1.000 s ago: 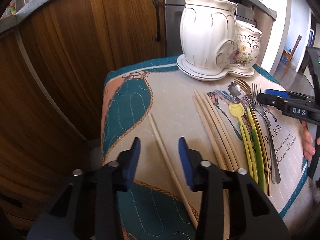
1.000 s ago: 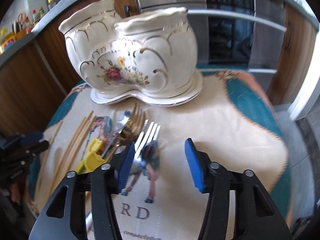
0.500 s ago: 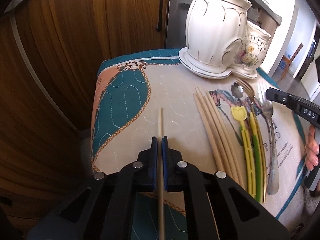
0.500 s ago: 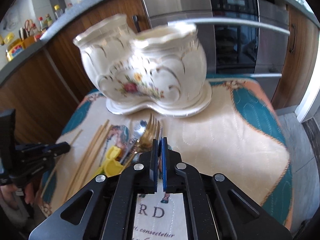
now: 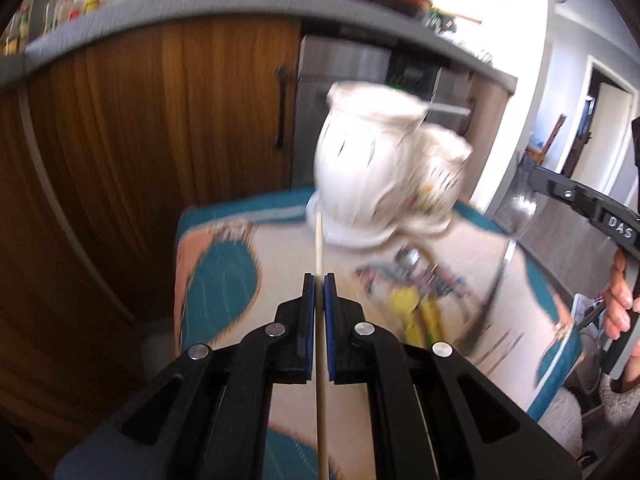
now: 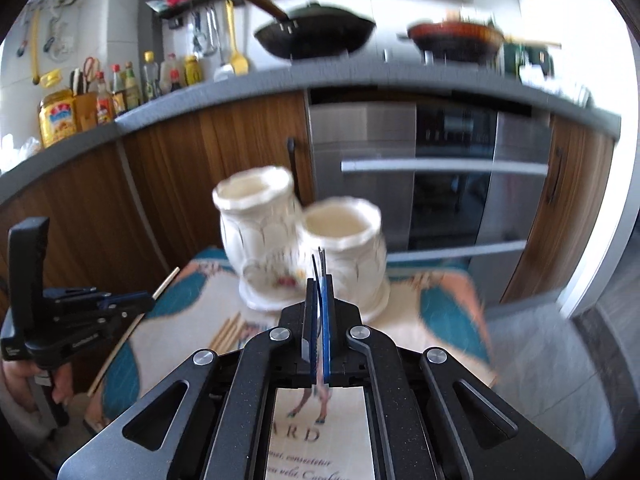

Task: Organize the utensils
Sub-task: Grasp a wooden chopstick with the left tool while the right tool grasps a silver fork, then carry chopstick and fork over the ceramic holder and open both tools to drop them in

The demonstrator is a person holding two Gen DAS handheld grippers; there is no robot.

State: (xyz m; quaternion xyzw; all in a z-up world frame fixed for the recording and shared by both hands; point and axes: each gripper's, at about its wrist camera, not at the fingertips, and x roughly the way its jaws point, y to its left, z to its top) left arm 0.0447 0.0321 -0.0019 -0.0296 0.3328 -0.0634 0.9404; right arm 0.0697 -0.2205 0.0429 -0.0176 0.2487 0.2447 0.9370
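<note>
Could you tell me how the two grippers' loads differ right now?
The left gripper is shut on a pale wooden chopstick, a plain round stick; the right gripper is shut on a metal fork, whose dark tines poke past the pads. The chopstick juts well beyond its pads; the fork shows only its tips. Both loads point toward the white holder.

Left gripper (image 5: 319, 280) and right gripper (image 6: 319, 284) both clamped tight, angled downward.

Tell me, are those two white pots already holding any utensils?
No: in the right wrist view both white pots show bare, pale insides, while a chopstick and a fork sit pinched in the claws.
</note>
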